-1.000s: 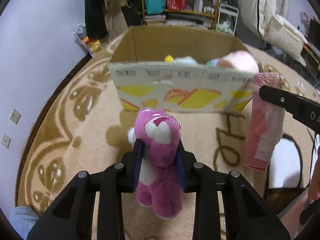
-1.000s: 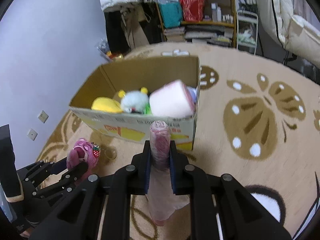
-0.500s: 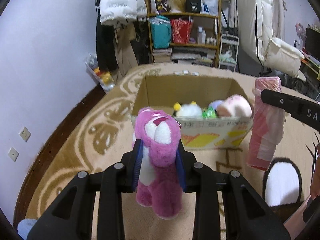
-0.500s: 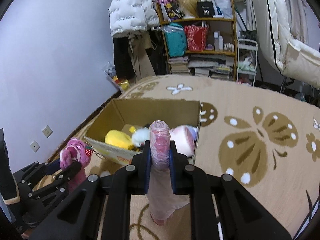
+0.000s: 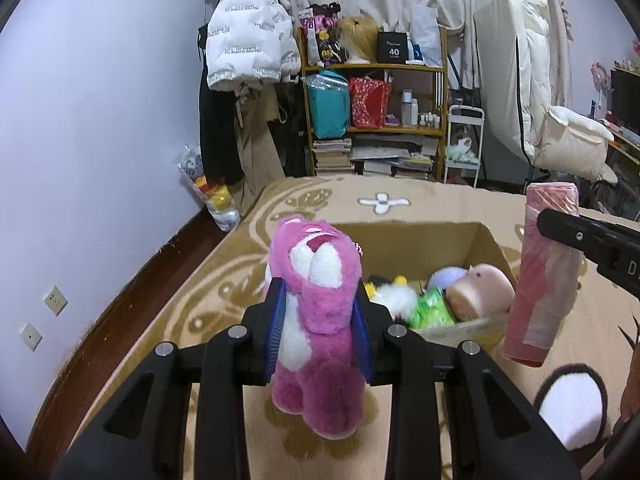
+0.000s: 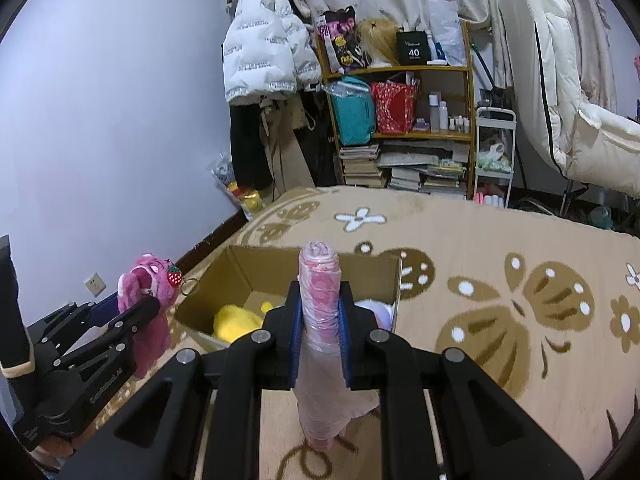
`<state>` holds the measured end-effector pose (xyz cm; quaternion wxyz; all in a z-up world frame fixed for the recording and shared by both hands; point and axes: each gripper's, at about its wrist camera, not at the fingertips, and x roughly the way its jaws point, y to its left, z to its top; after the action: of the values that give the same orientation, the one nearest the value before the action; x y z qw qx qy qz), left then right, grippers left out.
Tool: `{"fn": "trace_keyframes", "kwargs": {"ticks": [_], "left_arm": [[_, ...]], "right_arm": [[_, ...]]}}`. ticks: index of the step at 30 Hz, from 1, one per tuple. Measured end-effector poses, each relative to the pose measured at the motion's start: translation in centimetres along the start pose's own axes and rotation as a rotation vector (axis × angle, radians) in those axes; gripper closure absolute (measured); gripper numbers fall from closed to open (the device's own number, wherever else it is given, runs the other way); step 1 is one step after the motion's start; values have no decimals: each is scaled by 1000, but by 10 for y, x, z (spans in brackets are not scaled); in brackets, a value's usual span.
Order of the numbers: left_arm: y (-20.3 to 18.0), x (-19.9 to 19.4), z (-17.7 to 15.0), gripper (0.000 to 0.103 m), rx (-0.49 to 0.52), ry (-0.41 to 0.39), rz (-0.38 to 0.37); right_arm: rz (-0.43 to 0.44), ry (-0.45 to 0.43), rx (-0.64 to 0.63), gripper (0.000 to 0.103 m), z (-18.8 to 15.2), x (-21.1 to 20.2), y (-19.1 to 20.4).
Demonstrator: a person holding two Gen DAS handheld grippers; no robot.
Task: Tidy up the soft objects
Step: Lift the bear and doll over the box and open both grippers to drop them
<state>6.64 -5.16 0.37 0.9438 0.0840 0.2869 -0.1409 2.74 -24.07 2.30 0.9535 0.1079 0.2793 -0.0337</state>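
Beige carpet (image 5: pixel 224 280) with brown flower patterns covers the floor, and a crowded shelf (image 6: pixel 400 120) stands at the wall in the upper middle of both views. On the carpet is the open cardboard box (image 5: pixel 486 240), already with some soft toys inside.

My left gripper (image 5: pixel 320 320) is closed on the pink plush bear (image 5: pixel 316 304). Its blue pads press the bear's body from both sides; the head is up and the legs hang down, so the long axis is about vertical. From this claw the box lies ahead and to the right, lower in the frame than the bear's head, so I judge the bear is held above the level of the box rim.

My right gripper (image 6: pixel 320 316) is closed on the pink plastic-wrapped roll (image 6: pixel 320 320), also held upright. In the right wrist view the box (image 6: pixel 248 264) is directly behind the roll, in the middle of the frame. I think the right claw is the one more in line with the opening, but the fisheye makes depth difficult to judge.

For the coming move each claw needs to travel forward until its thing is over the opening, then open. Free space in the box seems to be at the far side.
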Motion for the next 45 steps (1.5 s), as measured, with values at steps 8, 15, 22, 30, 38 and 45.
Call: {"fn": "trace_keyframes", "kwargs": {"ticks": [8, 15, 22, 30, 38, 45], "left_arm": [[-2, 12, 15, 73, 3, -47, 7], [-10, 32, 18, 73, 40, -43, 3], [-15, 53, 13, 73, 65, -29, -6], [-24, 73, 10, 72, 89, 9, -29], [-26, 87, 7, 69, 78, 47, -56], [-28, 80, 5, 35, 89, 38, -28]], "right_arm": [[14, -30, 10, 86, 14, 13, -3], [59, -49, -29, 86, 26, 30, 5], [94, -78, -61, 86, 29, 48, 14], [149, -29, 16, 86, 19, 72, 2], [115, -3, 46, 81, 14, 82, -7], [101, -15, 73, 76, 17, 74, -13]]}}
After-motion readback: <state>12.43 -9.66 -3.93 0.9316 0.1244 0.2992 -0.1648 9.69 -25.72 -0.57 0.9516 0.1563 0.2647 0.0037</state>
